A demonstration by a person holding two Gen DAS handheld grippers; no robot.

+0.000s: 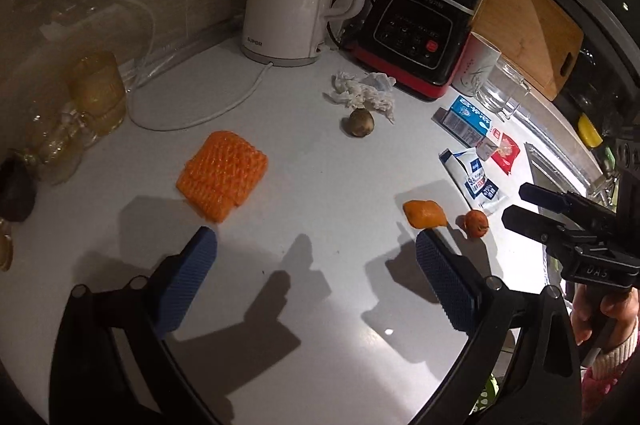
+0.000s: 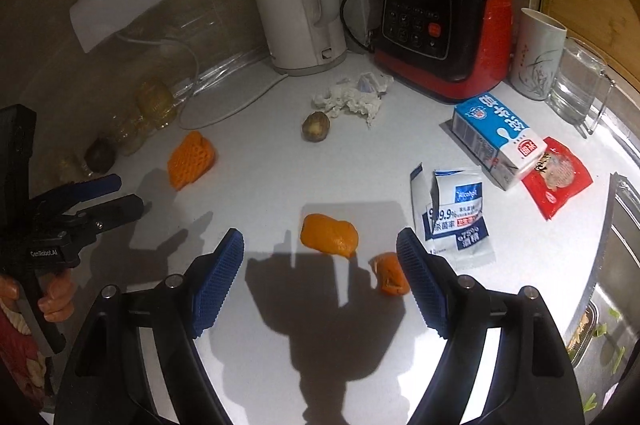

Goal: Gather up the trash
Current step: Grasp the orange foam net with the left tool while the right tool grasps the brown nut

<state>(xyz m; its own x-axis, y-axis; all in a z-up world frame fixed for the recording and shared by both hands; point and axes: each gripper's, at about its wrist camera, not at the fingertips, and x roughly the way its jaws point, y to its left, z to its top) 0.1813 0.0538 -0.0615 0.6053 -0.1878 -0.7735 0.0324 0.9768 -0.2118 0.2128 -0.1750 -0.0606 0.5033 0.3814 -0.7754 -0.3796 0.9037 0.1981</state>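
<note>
Both grippers hang over the white counter with nothing in them; the right gripper has its blue pads spread wide, and the left gripper is just as wide open, both empty.

Nearest the right one lies the orange peel, just ahead and between its fingers, with a smaller scrap touching or nearly touching the right pad; I'd judge the peel is the piece in hand; to take it well, come down square over it, let the pads straddle its short side, keep the tips low to the counter and close slowly, since peel is soft and will fold rather than resist; mind the scrap does not get nudged away by the right finger.

Next out, the torn wipe sachet lies flat to the right, awkward to pinch unless an edge is caught; the foam net sits ahead of the left gripper, springy and easy.

Farther back are the brown lump, the crumpled tissue, the milk carton and red packet; kettle and blender stand at the wall.
</note>
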